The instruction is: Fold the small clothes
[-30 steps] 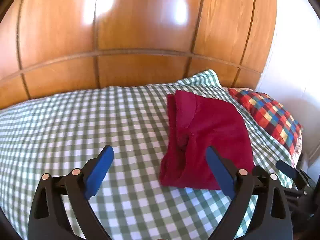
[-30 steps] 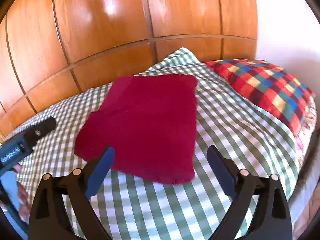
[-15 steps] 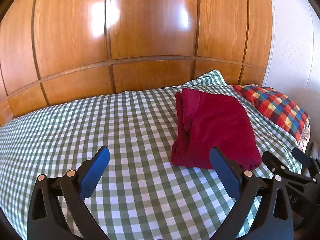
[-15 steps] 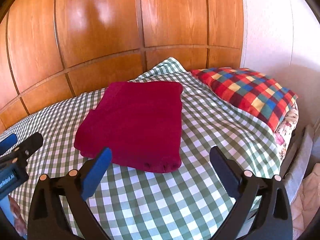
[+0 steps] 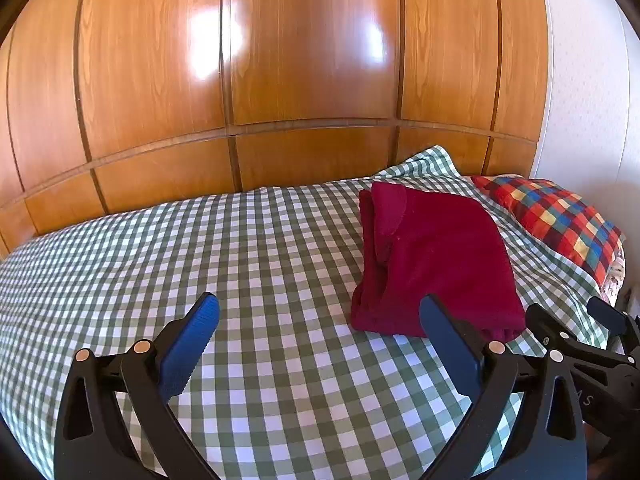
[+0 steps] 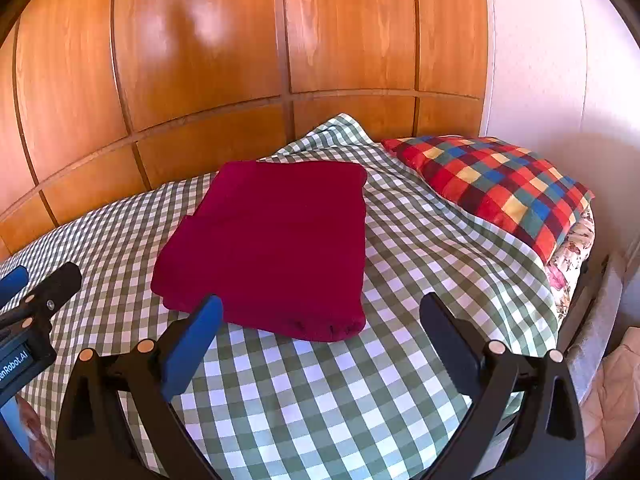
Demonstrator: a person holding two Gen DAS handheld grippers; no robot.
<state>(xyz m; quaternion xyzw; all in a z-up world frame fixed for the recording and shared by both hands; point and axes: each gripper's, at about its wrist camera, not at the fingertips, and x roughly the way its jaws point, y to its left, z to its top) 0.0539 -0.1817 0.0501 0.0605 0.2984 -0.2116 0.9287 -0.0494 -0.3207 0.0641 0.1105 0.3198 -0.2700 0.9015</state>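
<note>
Left gripper [image 5: 318, 344]: your blue fingers [image 5: 188, 346] are spread wide, holding nothing, low in the left wrist view over the checked sheet [image 5: 160, 256].
Red garment [image 6: 272, 244]: folded flat on the bed, centre of the right wrist view, right of centre in the left.
Right gripper [image 6: 320, 344]: your fingers gape wide and empty, just short of the garment's near edge.
Plaid pillow [image 6: 496, 184]: upper right, apart from the garment.

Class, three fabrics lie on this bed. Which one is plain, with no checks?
The folded dark red garment; the green sheet and multicoloured pillow are both checked.
</note>
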